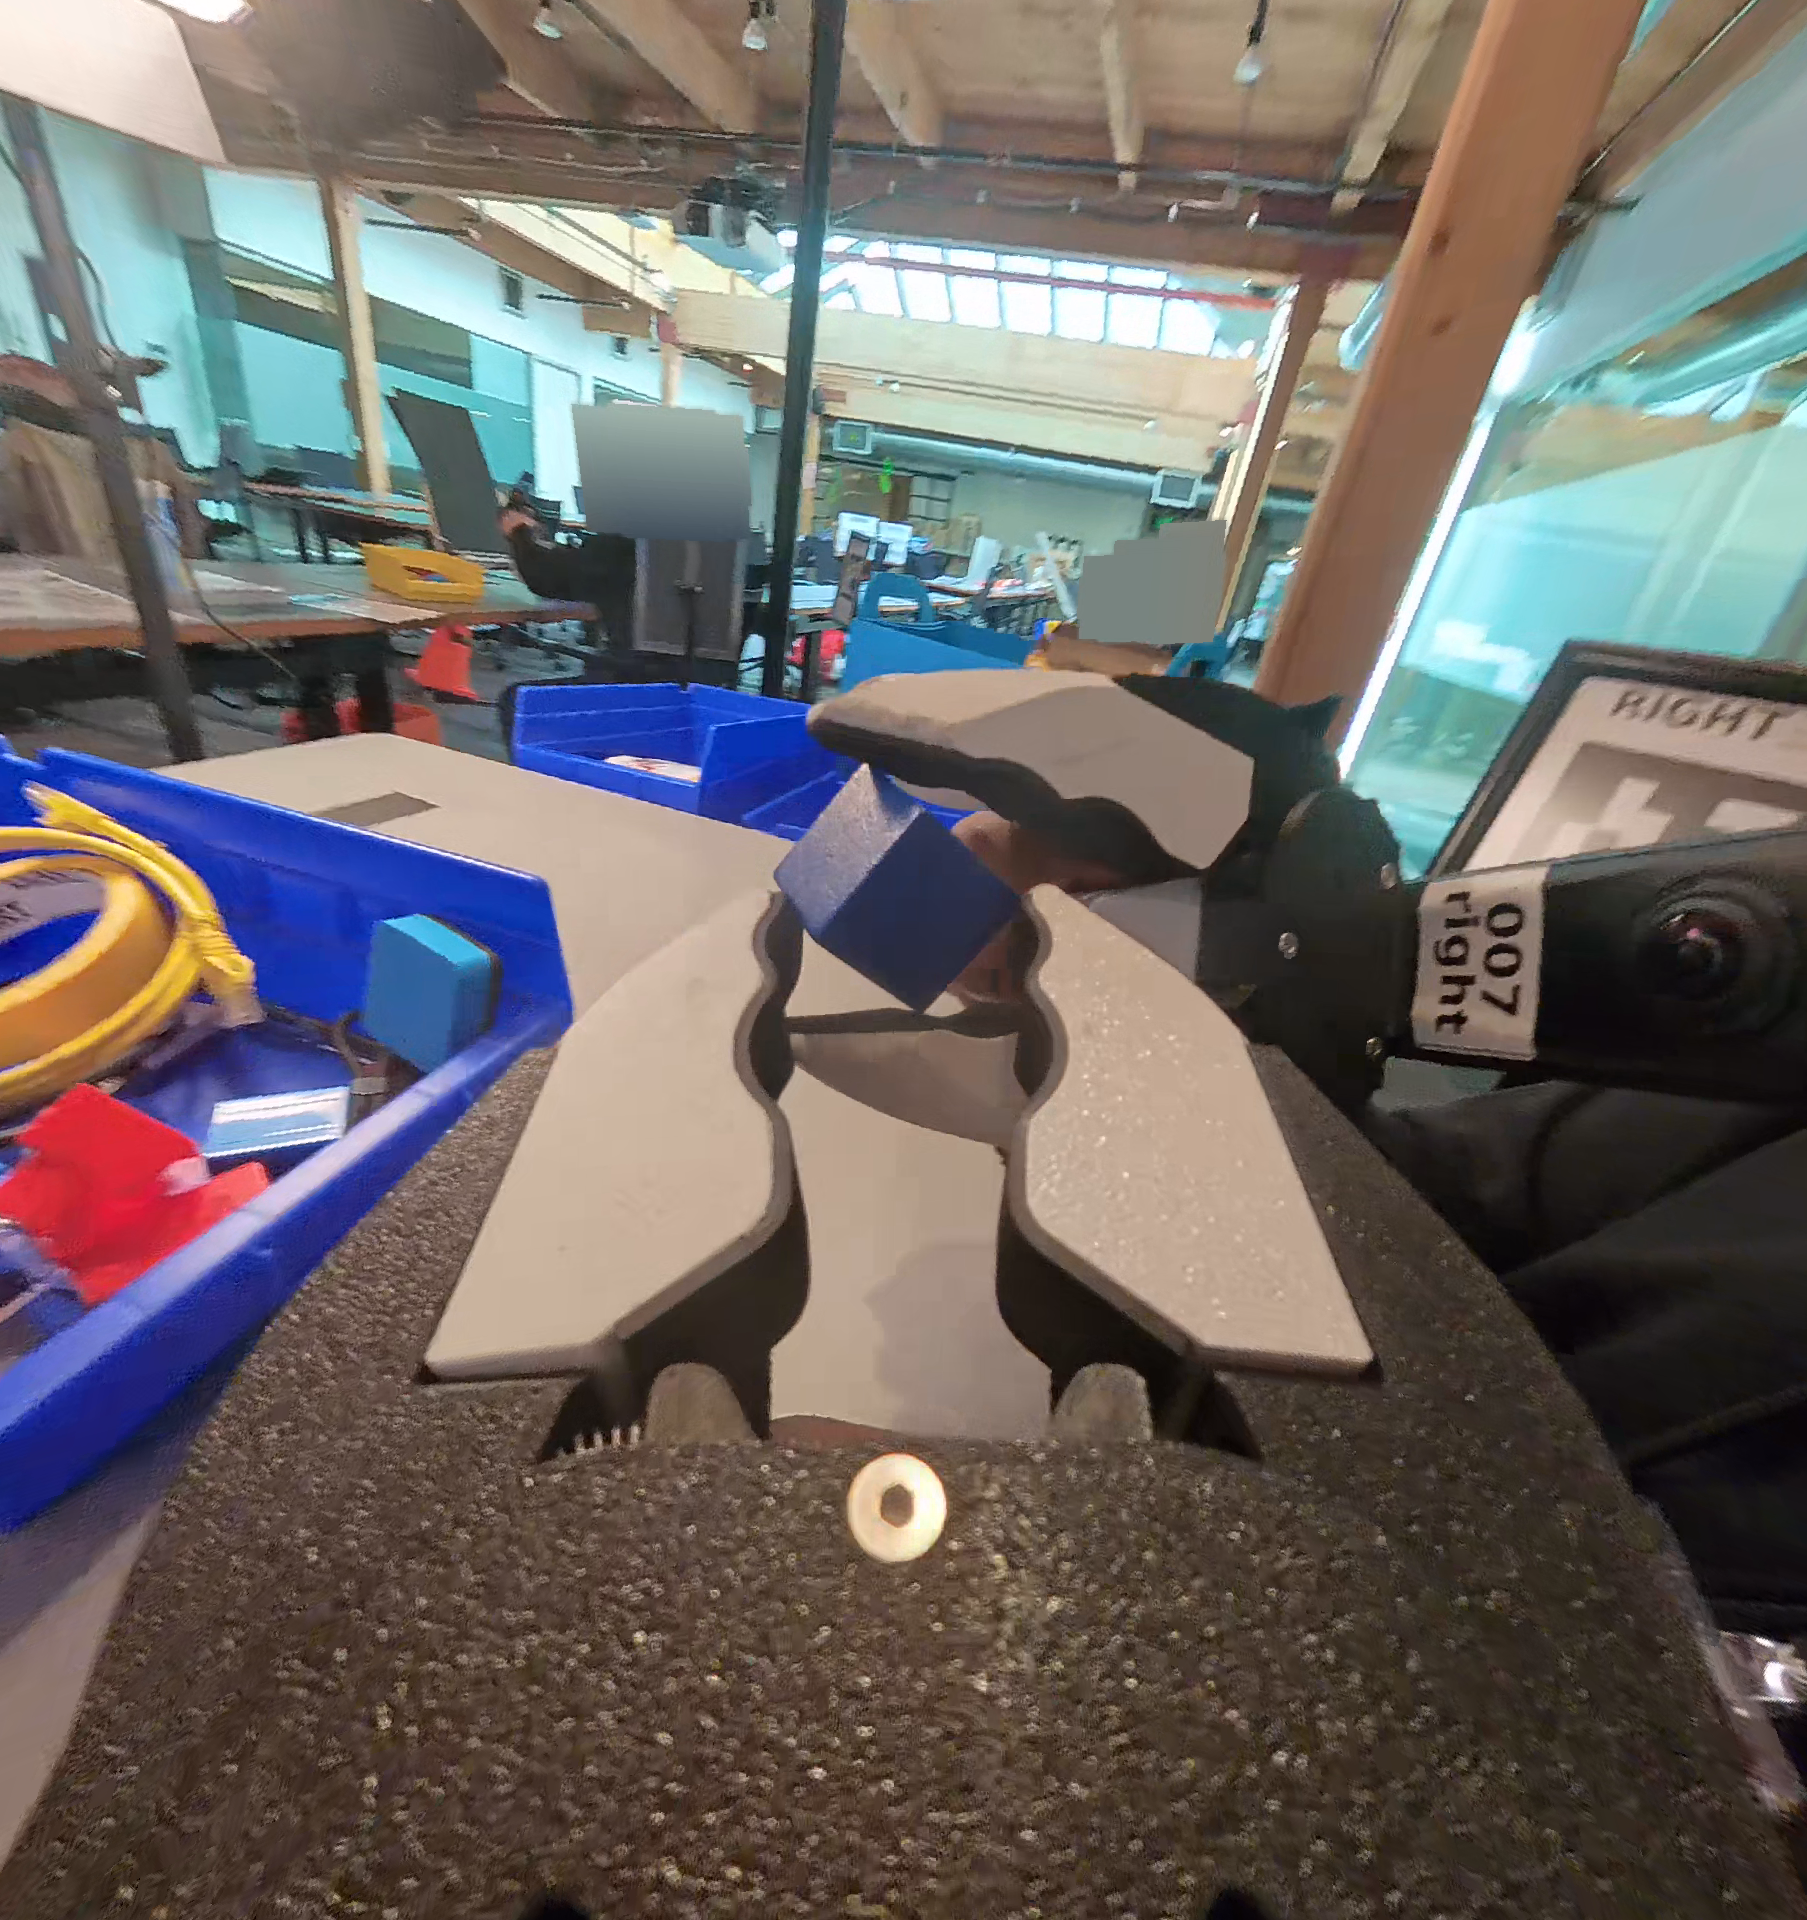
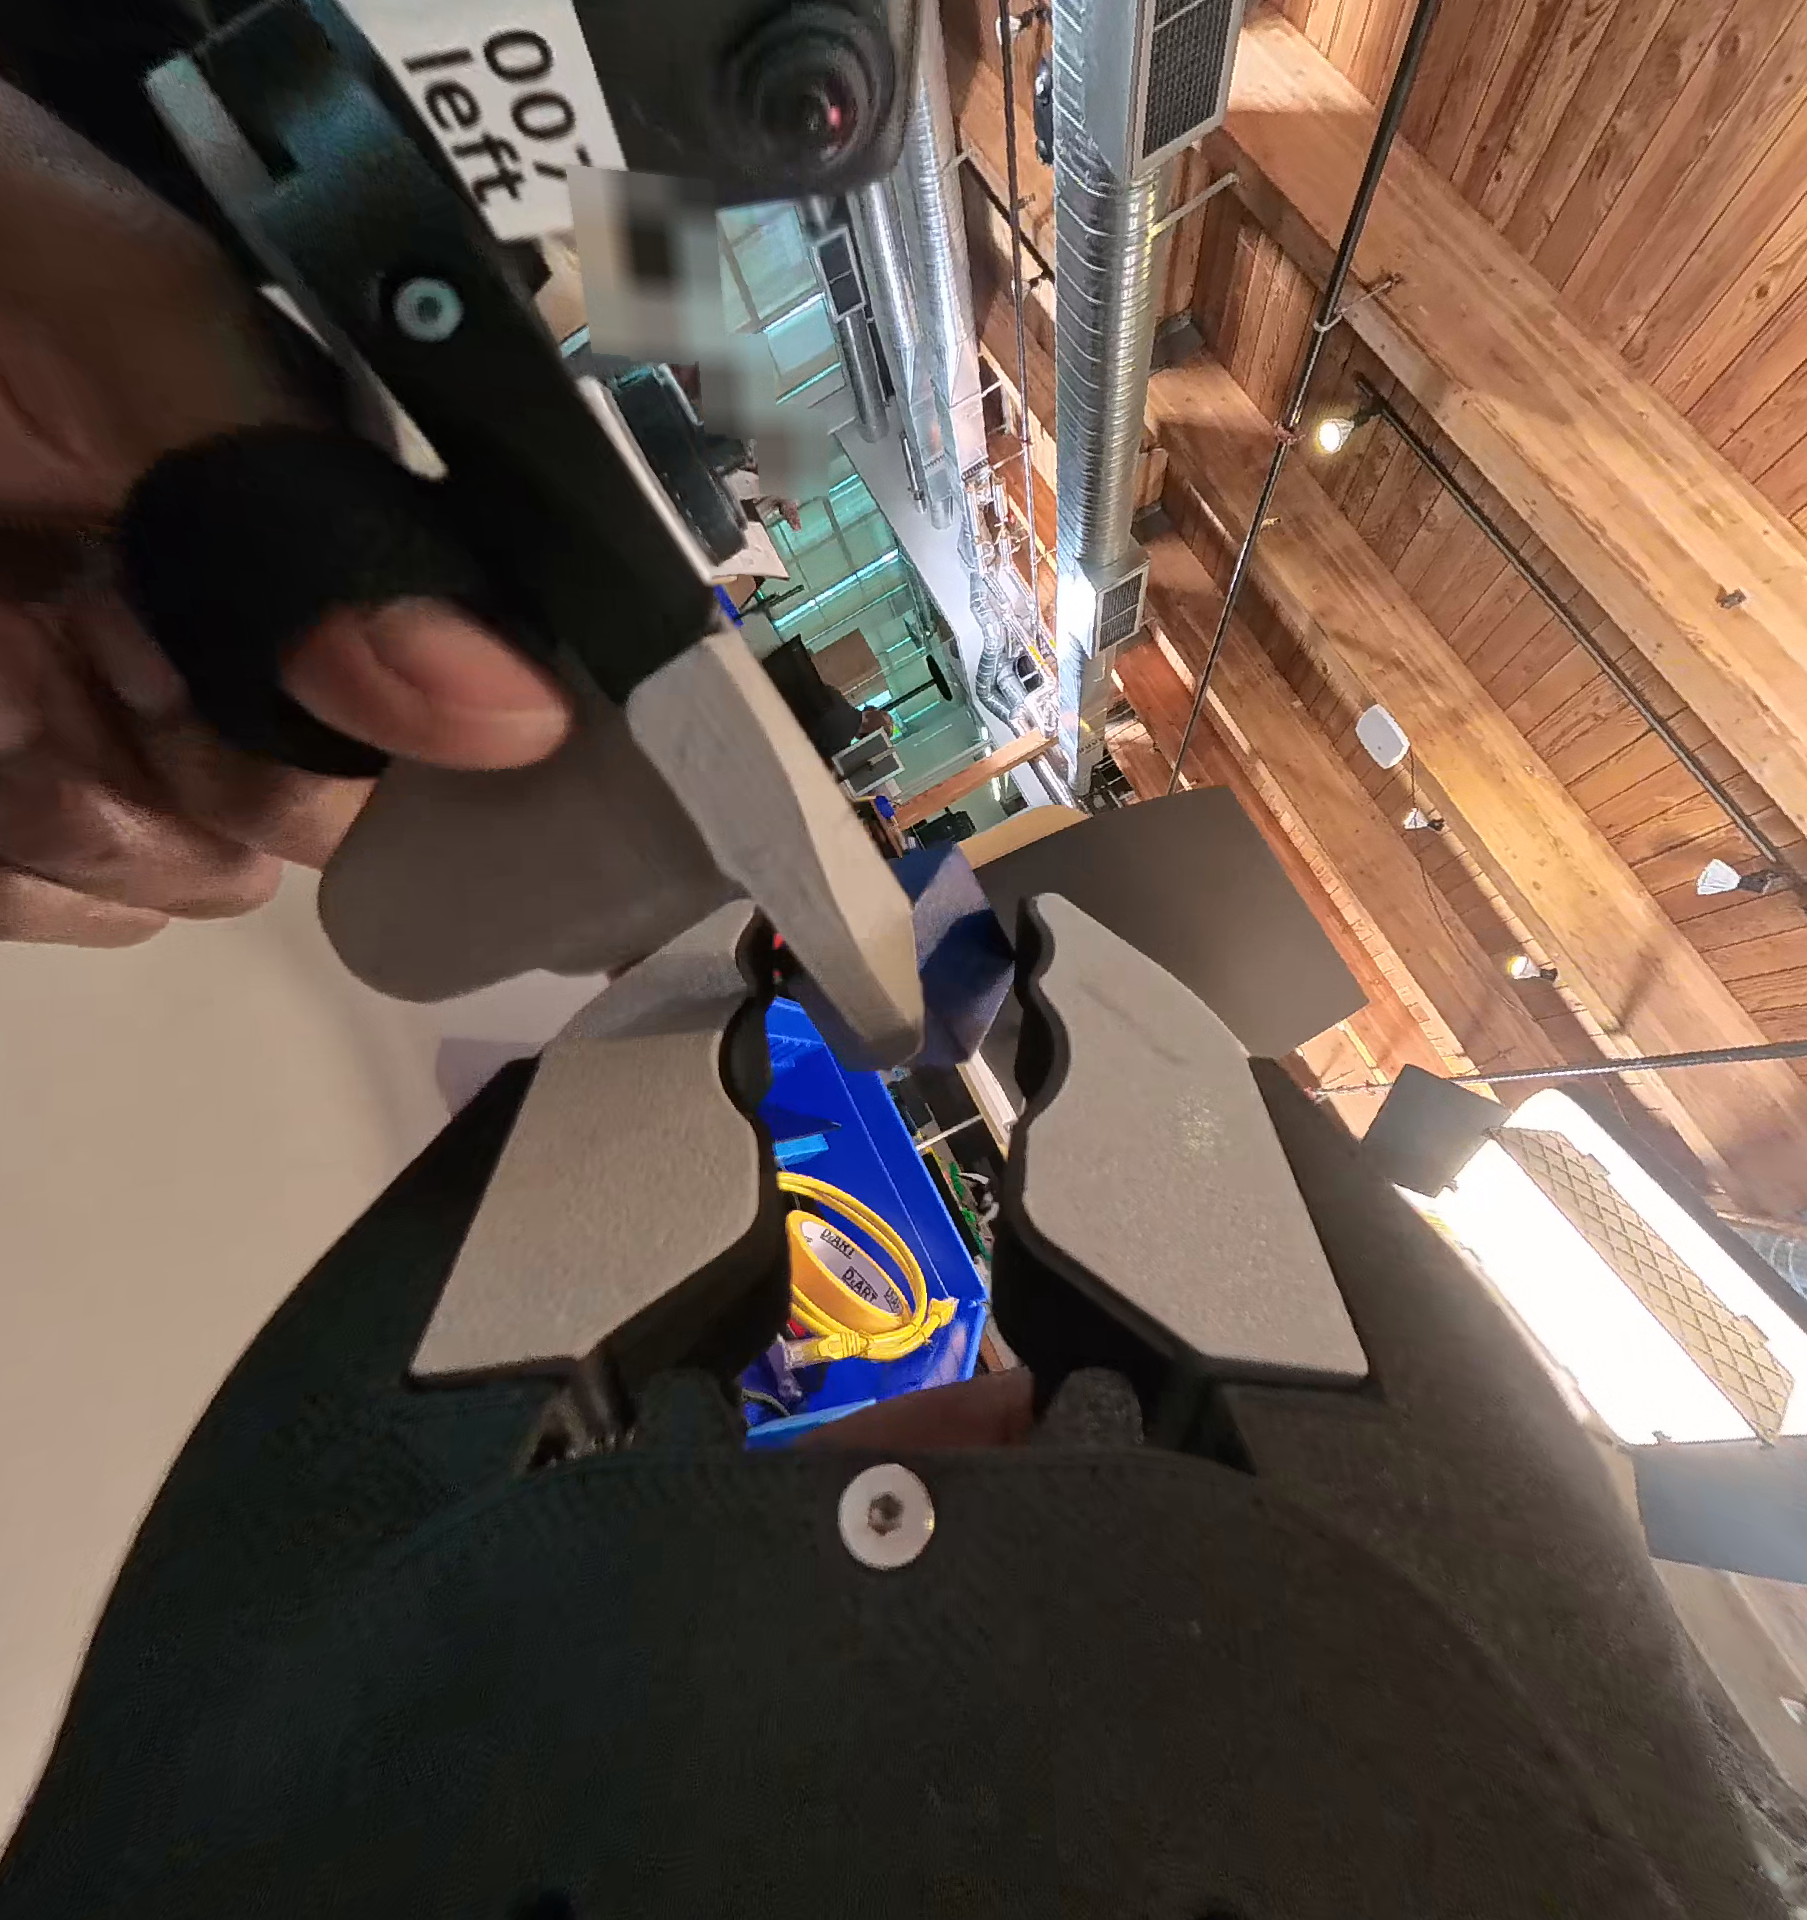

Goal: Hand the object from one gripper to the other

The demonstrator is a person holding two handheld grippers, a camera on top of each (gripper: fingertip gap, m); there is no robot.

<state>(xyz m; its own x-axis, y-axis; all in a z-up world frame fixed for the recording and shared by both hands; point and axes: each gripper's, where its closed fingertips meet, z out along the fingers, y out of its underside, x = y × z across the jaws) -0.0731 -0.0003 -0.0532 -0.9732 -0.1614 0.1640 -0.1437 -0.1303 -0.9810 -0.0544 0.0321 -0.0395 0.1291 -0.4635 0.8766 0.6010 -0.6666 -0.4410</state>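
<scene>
Left gripper [image 1: 904,935] sits centre frame over the grey table [image 1: 587,831], jaws narrow, both tips touching the sides of 1 blue block [image 1: 878,904]. The block is tilted and off the table.

Far left, 1 blue bin [image 1: 286,831] holds a yellow tape roll [image 1: 140,935], a yellow cable [image 1: 208,925], a light blue block [image 1: 426,987] and red pieces [image 1: 99,1174]. Behind the block, farther back on the table, is a second blue bin [image 1: 670,738].

Right gripper [image 2: 888,966] comes in from the right, turned on its side. Its upper finger [image 1: 1065,758] lies on the block's top corner; the lower finger is hidden behind the block and the left gripper, so I can't tell if it is clamping.

In the right wrist view, the block touches the right gripper's right-hand finger. 1 left gripper finger crosses in front and hides the block's other side. A hand [image 2: 99,623] holds the left gripper at upper left.
</scene>
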